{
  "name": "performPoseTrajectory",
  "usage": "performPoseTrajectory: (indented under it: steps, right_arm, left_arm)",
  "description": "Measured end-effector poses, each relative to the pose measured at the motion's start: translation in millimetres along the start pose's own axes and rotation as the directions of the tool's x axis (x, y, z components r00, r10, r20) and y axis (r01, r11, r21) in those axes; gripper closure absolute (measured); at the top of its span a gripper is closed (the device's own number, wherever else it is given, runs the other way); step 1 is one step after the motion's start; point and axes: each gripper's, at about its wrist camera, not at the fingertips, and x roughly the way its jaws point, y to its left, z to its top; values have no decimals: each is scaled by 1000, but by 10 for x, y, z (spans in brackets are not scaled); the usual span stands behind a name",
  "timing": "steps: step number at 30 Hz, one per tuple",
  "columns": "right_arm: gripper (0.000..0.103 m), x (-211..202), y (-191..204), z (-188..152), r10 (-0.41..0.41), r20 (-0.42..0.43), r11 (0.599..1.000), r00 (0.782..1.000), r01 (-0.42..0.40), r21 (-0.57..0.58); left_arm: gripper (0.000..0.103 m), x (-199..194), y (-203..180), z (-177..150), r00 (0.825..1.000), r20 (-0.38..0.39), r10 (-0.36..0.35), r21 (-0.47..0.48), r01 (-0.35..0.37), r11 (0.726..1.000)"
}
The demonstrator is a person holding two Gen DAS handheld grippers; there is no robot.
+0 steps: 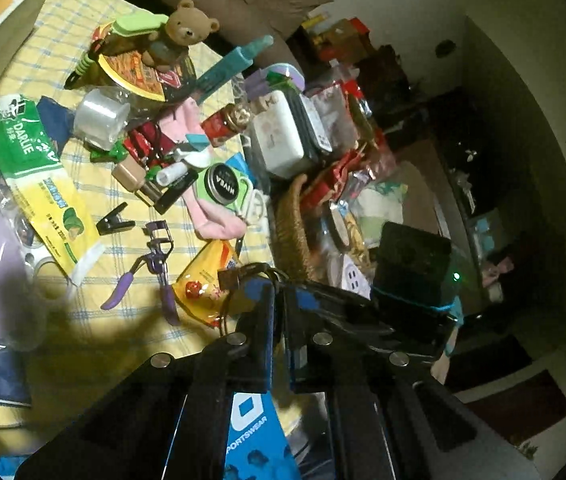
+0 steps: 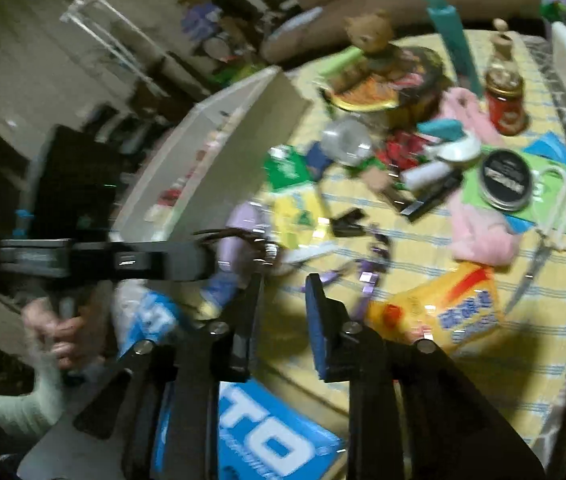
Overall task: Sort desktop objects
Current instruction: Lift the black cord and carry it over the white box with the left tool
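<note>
The left gripper pinches something small and dark on a cord, near the wicker basket; light and floppy, I'd judge, best held by its body; the right gripper hangs part-open and empty over the yellow cloth.

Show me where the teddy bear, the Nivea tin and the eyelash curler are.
teddy bear (image 1: 187, 26): left wrist view, on its face.
Nivea tin (image 1: 223, 182): left wrist view, centre of the lid.
eyelash curler (image 1: 161, 260): left wrist view, on the hinge.
</note>
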Motion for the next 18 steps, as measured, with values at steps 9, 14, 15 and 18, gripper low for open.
performPoseTrajectory:
  steps: [9,14,15,18]
  right_arm:
    - [58,-195,401,-15,-37,50,994,998,42,-104]
    - [58,-186,435,53,-37,81,999,996,34,33]
    - [58,-203,429,72,-11,101,998,995,5,56]
    - [59,-157,476,125,-22,95,994,995,11,108]
  left_arm:
    - [101,-226,-158,48,998,35,-53,15,53,998]
    - [102,-397,-428,-4,997,31,-68,64,66,996]
    - [102,-436,-487,-19,996,34,-78,71,75,995]
    - [101,-585,-687,-68,992,46,-116,103,110,989]
